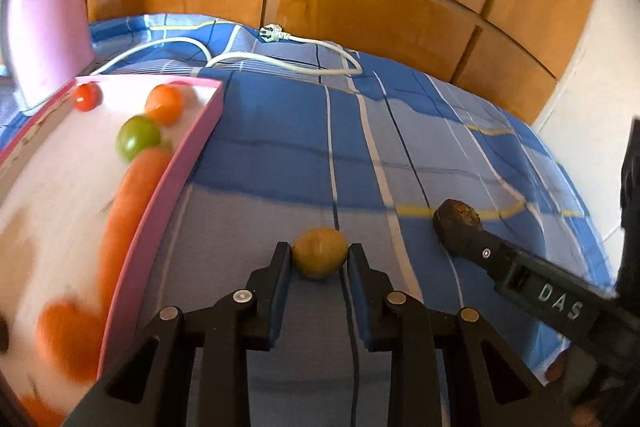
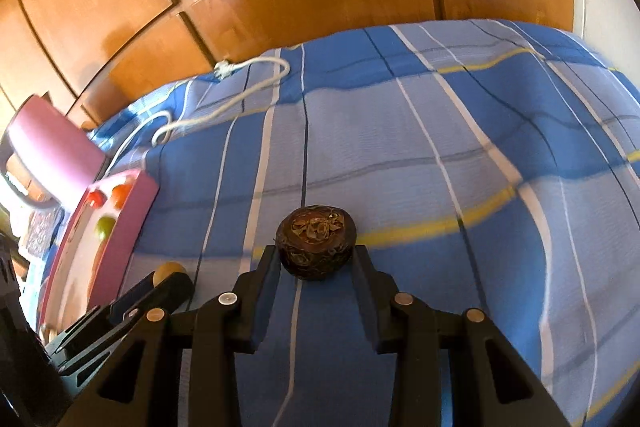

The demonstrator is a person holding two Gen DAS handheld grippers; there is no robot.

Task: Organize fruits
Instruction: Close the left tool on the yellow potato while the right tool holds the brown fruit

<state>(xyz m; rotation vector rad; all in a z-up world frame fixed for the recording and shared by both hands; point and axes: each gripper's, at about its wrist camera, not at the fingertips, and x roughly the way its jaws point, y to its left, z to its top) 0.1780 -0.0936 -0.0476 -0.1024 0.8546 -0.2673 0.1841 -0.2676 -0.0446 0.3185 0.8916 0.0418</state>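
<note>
Grippers both clamped: L gripper [image 1: 320,253] on yellow-green fruit [image 1: 320,258], R gripper [image 2: 316,253] on dark brown fruit [image 2: 315,241], above blue plaid sheet [image 2: 460,131], pink tray [image 1: 200,131] beside.

Plaid bed [image 1: 400,131], tray [image 1: 200,131], cable [image 1: 280,61]

- The left tool [image 1: 320,255] is showing two matte black fingers with blue pads on their inner faces.
- Round silver rivets are sitting at its linkage joints.
- The right tool [image 2: 316,257] is wearing the same black build, with raised letters "DAS" on its side.
</note>
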